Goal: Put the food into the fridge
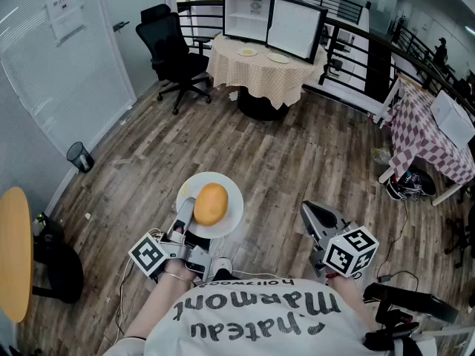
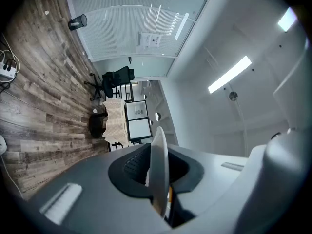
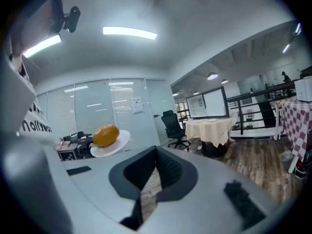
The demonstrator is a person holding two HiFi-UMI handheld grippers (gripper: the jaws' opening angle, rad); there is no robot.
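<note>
A white plate (image 1: pixel 234 208) carries one orange-yellow oval fruit (image 1: pixel 211 204). My left gripper (image 1: pixel 183 212) is shut on the plate's near-left rim and holds it level above the wooden floor. In the left gripper view the plate's edge (image 2: pixel 159 160) stands pinched between the dark pads. My right gripper (image 1: pixel 309 211) hangs to the right of the plate, apart from it, jaws together and empty. From the right gripper view the fruit (image 3: pixel 106 135) and plate (image 3: pixel 120 143) show at left. The small white fridge (image 1: pixel 249 15) stands open on a far cloth-covered table (image 1: pixel 260 71).
Two small plates lie on that table in front of the fridge's open door (image 1: pixel 295 28). A black office chair (image 1: pixel 174 54) stands left of it, with black railings behind. A bin (image 1: pixel 79 156) and a round wooden table (image 1: pixel 15 251) are at left, a checked table (image 1: pixel 430 136) at right.
</note>
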